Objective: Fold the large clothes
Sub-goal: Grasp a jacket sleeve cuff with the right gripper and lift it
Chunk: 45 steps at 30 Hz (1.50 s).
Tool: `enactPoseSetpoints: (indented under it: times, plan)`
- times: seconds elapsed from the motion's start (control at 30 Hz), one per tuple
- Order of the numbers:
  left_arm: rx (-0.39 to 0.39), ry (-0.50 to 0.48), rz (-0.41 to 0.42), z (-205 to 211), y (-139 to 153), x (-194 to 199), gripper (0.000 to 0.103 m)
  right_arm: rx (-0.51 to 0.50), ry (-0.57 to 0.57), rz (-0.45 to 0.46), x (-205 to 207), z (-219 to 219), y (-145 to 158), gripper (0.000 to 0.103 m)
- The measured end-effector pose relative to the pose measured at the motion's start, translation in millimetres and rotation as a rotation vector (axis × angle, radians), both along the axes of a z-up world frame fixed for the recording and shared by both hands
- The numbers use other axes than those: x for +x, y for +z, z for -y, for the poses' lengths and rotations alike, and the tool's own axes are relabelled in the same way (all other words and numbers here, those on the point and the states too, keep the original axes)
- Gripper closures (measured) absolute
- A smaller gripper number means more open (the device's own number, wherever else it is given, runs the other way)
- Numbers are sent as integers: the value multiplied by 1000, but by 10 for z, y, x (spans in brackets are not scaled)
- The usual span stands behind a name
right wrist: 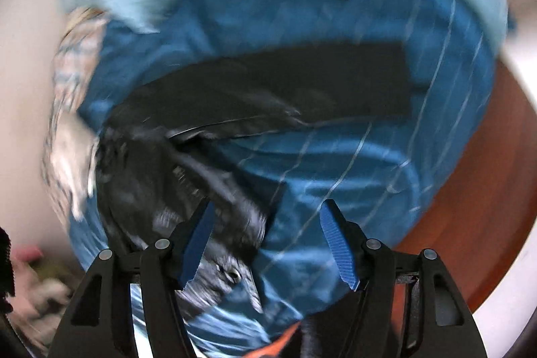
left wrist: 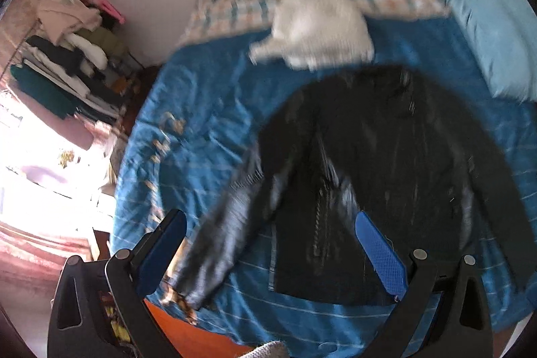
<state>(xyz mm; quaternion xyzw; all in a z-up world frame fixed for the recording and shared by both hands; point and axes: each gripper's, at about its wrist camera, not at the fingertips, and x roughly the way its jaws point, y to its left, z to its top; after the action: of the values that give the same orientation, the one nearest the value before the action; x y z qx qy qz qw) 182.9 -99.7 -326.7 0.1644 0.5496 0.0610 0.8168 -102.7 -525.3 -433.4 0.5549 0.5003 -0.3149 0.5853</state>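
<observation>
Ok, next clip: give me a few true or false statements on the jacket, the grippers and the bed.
1. The black jacket lies on a blue bedspread. True.
2. The left gripper is shut on a sleeve. False: it is open and holds nothing.
3. A white garment lies beyond the jacket. True.
4. The right gripper is clamped shut. False: its jaws stand apart.
5. The jacket is folded into a neat square. False: a sleeve sticks out sideways.

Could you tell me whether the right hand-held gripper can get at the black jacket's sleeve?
Probably yes: the right hand-held gripper is open just above the sleeve of the black jacket, and nothing lies between them.
</observation>
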Motion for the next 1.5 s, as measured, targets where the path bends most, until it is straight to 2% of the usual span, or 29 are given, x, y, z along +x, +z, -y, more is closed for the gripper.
enactPoseSetpoints:
  times: [0.1, 0.17, 0.27, 0.3, 0.4, 0.53, 0.67, 0.7, 0.73, 0.77, 0.8, 0.87, 1.0, 1.13, 1.2, 1.33, 1.43, 1.5]
  plan:
    - [28, 37, -94, 87, -568, 95, 0, 75, -154, -12, -203, 296, -730, 35]
    - [42, 60, -144, 123, -855, 153, 0, 95, -261, -19, -332, 433, -1071, 35]
    - [57, 58, -178, 240, -1211, 248, 0, 76, -434, 54, -502, 606, -1345, 35]
    - [60, 57, -183, 283, -1296, 286, 0, 47, -506, 92, -550, 647, -1384, 35]
    - [36, 92, -230, 342, -1627, 451, 0, -50, -619, 166, -533, 687, -1377, 36]
    - [-20, 139, -261, 410, -1883, 652, 0, -141, -571, 175, -304, 671, -1393, 36]
    - [-1, 97, -246, 515, -2051, 745, 0, -174, -534, 188, -138, 705, -1546, 31]
    - [3, 89, -246, 531, -2085, 754, 0, -176, -534, 184, -93, 720, -1522, 36]
    - [6, 81, -246, 548, -2110, 772, 0, -186, -538, 187, -88, 734, -1473, 49]
    - [8, 75, -244, 559, -2116, 778, 0, -193, -540, 198, -131, 783, -1408, 86]
    - [9, 67, -240, 561, -2121, 795, 0, -192, -546, 211, -117, 818, -1360, 90]
    - [11, 49, -233, 593, -2105, 801, 0, -208, -532, 210, -99, 911, -1172, 94]
    - [-11, 48, -236, 559, -2017, 864, 0, -313, -445, 235, 176, 915, -598, 96]
    - [-35, 66, -221, 478, -1880, 915, 0, -391, -365, 337, 509, 798, 96, 96]
    - [-50, 84, -210, 363, -1811, 942, 0, -431, -281, 396, 855, 669, 482, 97]
    - [-74, 124, -190, 98, -1735, 962, 0, -461, -72, 484, 1687, 273, 966, 97]
    - [-94, 183, -191, -192, -1742, 981, 0, -459, 115, 514, 2300, -184, 1107, 97]
    - [-107, 237, -192, -427, -1769, 981, 0, -436, 258, 526, 2816, -610, 1056, 97]
